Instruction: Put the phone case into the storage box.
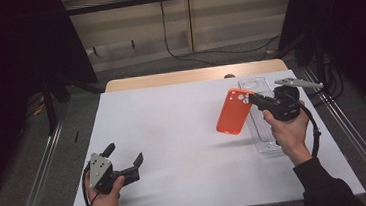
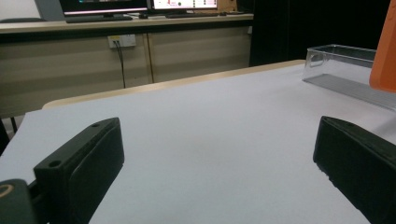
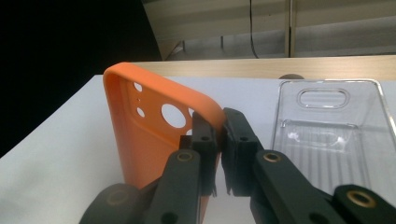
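Orange phone case [image 1: 233, 111]: right gripper [image 1: 252, 98] is pinching its camera-end rim, lifting it beside the clear tray [image 1: 263, 126]. Left gripper [image 1: 124, 158]: jaws spread, resting idle. Handling: keep the pinch firm, since the hanging case could swing.

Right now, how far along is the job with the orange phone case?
Done: the right gripper has its jaws clamped on the orange phone case's edge and holds it above the table, beside the clear tray. The left gripper is open and idle. Left: setting the case down.

Matt orange phone case [image 3: 144, 135], likely soft silicone, beside a glossy clear plastic phone case [image 3: 327, 135], both over the smooth, matt white table sheet [image 1: 173, 134].
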The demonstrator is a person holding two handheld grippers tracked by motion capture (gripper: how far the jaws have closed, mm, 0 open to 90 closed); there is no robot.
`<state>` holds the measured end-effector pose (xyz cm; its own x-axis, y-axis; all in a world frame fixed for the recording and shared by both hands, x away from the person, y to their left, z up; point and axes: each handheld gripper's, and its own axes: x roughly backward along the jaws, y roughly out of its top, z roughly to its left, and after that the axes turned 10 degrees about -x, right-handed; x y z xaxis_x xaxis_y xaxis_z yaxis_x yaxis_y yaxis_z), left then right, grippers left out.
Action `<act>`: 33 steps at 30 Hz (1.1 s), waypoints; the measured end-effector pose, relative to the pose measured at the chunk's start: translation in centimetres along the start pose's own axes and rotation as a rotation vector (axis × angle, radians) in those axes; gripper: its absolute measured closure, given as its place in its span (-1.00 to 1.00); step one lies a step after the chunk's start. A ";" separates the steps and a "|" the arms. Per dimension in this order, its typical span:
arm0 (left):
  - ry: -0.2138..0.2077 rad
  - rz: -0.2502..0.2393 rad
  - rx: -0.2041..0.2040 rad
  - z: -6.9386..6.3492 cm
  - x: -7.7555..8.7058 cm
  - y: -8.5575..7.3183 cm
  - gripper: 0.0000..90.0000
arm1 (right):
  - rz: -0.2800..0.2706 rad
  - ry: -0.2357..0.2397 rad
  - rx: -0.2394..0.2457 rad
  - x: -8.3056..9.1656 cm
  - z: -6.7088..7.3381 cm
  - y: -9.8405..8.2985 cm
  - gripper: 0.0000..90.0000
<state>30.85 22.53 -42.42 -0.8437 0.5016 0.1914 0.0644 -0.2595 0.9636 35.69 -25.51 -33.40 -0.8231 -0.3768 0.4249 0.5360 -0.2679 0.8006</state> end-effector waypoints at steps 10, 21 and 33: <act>-0.007 -0.014 0.020 -0.1 -0.1 0.1 -0.96 | -0.028 -0.014 0.009 0.0 -0.5 1.4 0.87; -0.007 -0.009 0.013 0.0 -0.2 0.1 -0.96 | -0.046 -0.032 0.026 -0.5 -1.1 2.9 0.87; -0.004 -0.011 0.016 0.0 -0.2 0.1 -0.96 | -0.075 -0.048 0.029 -0.2 -1.8 4.4 0.87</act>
<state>31.02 22.44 -42.33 -0.8421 0.5079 0.1815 0.0636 -0.2407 0.9685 38.61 -28.23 -30.72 -0.8691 -0.3138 0.3824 0.4674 -0.2680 0.8424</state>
